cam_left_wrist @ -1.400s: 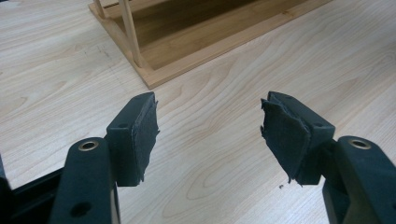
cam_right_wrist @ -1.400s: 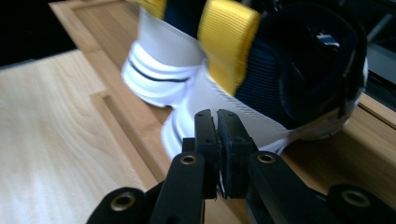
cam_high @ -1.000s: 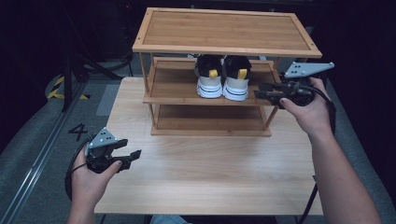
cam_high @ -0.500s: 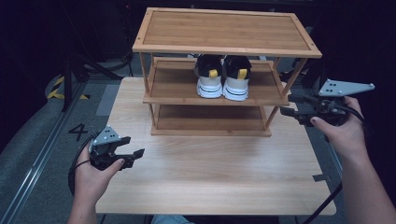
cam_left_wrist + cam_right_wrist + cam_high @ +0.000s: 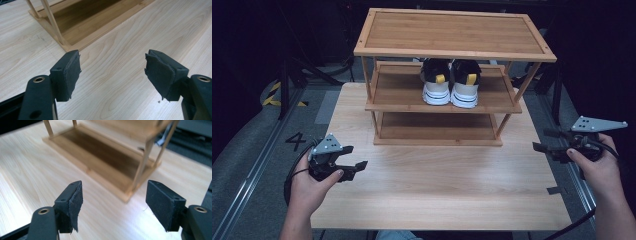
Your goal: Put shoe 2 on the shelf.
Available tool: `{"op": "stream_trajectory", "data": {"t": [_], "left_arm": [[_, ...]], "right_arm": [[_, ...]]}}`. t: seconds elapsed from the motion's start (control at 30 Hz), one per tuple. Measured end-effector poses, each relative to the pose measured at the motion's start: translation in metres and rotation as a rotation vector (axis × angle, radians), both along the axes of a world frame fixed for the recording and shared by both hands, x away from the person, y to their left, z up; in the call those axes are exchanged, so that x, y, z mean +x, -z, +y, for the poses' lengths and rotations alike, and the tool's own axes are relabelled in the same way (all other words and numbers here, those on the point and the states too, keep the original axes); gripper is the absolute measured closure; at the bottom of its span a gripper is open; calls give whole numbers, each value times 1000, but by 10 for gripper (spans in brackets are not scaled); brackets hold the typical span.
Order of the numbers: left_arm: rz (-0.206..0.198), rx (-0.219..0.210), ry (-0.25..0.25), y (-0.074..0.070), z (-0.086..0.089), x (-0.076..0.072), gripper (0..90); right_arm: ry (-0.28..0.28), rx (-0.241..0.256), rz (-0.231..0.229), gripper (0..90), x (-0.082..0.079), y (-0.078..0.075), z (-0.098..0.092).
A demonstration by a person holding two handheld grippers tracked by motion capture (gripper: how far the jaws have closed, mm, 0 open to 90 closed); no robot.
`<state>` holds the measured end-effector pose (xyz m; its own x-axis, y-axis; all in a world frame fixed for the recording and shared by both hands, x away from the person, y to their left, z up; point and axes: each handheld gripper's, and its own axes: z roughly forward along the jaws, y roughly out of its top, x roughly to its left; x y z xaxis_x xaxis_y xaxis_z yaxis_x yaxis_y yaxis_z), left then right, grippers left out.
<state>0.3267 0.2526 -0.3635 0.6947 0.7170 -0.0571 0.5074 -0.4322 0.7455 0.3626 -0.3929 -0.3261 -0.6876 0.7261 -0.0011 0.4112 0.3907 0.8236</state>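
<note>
A three-level bamboo shoe rack [image 5: 452, 30] stands at the back of the light wooden table [image 5: 437, 185]. A pair of white, black and yellow sneakers [image 5: 448, 82] sits on its middle shelf, heels toward me. My left gripper [image 5: 354, 159] hovers open over the table's front left, with nothing between its jaws. In the left gripper view the gripper [image 5: 112, 72] points at the rack's bottom shelf [image 5: 82, 20]. My right gripper [image 5: 542, 140] is held open and empty at the table's right edge. In the right gripper view the gripper [image 5: 113, 205] faces the rack's lower corner [image 5: 130, 190].
The rack's top and bottom shelves hold nothing. Bare table lies between the two grippers in front of the rack. Dark floor with a yellow-black marking [image 5: 274, 95] surrounds the table. A small strip of tape [image 5: 557, 190] sits near the table's front right.
My right gripper has drawn back from the right end of the rack's middle shelf, out to the table's right edge and lower. The left gripper has barely shifted.
</note>
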Motion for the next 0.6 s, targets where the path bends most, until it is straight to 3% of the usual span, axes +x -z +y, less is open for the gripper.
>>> {"op": "stream_trajectory", "data": {"t": [0.1, 0.2, 0.33, 0.43, 0.6], "left_arm": [[24, 28, -2, 6, 1, 3, 282], [43, 51, -14, 10, 2, 6, 278], [40, 75, -34, 14, 2, 8, 268], [41, 95, -51, 18, 4, 10, 259], [41, 157, -56, 24, 6, 13, 246]], "right_arm": [[3, -54, 27, 288, -2, 16, -7], [2, -33, 60, 283, -2, 32, -13], [13, -65, 115, 251, 3, 54, -17], [25, -36, 128, 225, 5, 68, -22], [44, -56, 173, 205, 7, 94, -28]]}}
